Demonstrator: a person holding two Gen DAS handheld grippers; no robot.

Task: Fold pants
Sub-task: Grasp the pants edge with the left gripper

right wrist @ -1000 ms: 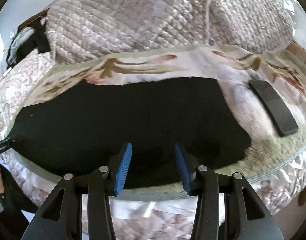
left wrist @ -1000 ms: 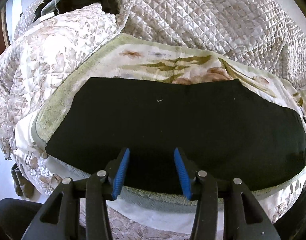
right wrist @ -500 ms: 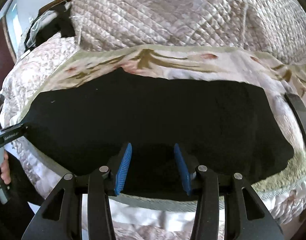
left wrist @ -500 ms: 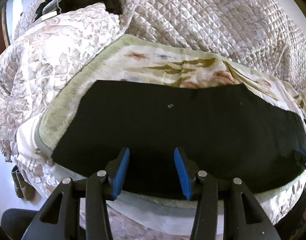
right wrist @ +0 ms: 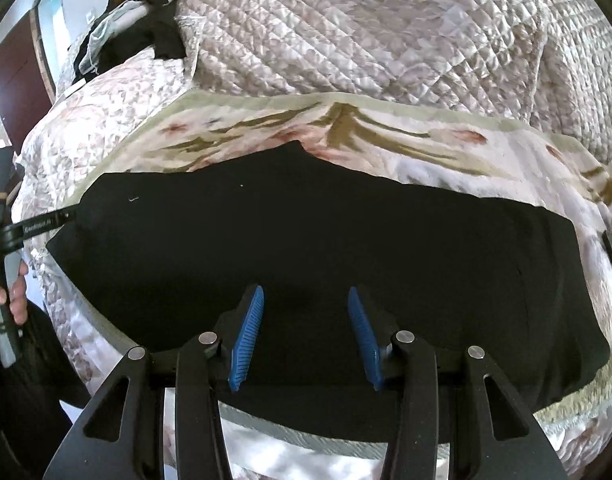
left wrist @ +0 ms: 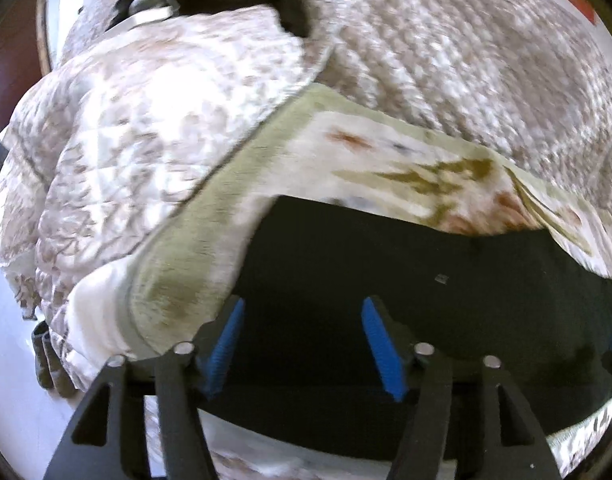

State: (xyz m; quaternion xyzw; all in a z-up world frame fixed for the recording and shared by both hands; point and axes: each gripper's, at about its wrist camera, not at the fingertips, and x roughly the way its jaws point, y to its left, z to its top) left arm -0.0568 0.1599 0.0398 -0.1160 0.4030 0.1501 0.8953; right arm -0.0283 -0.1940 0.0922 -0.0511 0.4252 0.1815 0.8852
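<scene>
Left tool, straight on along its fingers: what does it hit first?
Most likely the black pants. The left tool points down at them, near their left edge, its jaws open and just widened, nothing between them. The green-edged blanket lies just left of that line. Depth is unclear through the fisheye.

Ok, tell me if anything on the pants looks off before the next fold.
Only small things: a pale bit of lint sits on the black pants, and their far edge peaks unevenly against the floral blanket.

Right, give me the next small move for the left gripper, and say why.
Probably lower the left gripper onto the near left edge of the black pants and close. Its jaws have just been opening, nothing lies between them, and the pants lie flat on the blanket.
</scene>
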